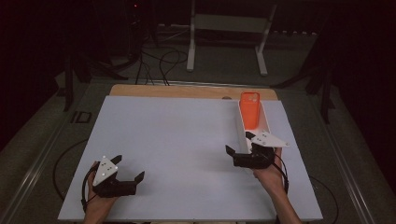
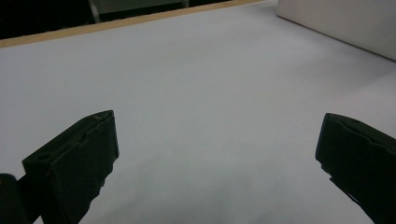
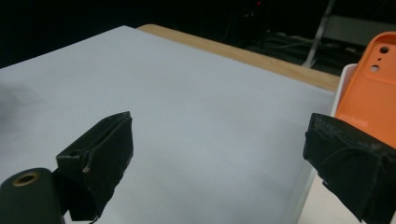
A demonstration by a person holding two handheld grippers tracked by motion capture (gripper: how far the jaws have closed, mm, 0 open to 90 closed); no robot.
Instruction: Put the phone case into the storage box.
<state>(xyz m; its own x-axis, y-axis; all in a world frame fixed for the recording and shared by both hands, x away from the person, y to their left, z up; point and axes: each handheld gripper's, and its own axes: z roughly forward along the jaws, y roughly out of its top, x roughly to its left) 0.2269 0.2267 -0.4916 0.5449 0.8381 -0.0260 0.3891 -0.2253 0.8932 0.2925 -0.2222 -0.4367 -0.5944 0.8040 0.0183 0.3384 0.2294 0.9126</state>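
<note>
An orange phone case (image 1: 250,109) stands on end at the far end of a long white box (image 1: 241,127) on the right of the white table top (image 1: 177,140). My right gripper (image 1: 239,143) is open at the near end of that box. In the right gripper view, my right gripper (image 3: 219,126) has one jaw over the table and the other over the box, with the box wall (image 3: 314,184) between them and the orange case (image 3: 371,93) just beyond. My left gripper (image 1: 128,168) stands open at the near left, with nothing between its fingers (image 2: 217,126).
A wooden strip (image 1: 191,91) runs along the table's far edge. Behind it are a white stand (image 1: 229,28) and cables on a dark floor. In the left gripper view the white box (image 2: 345,23) lies far off at the upper right.
</note>
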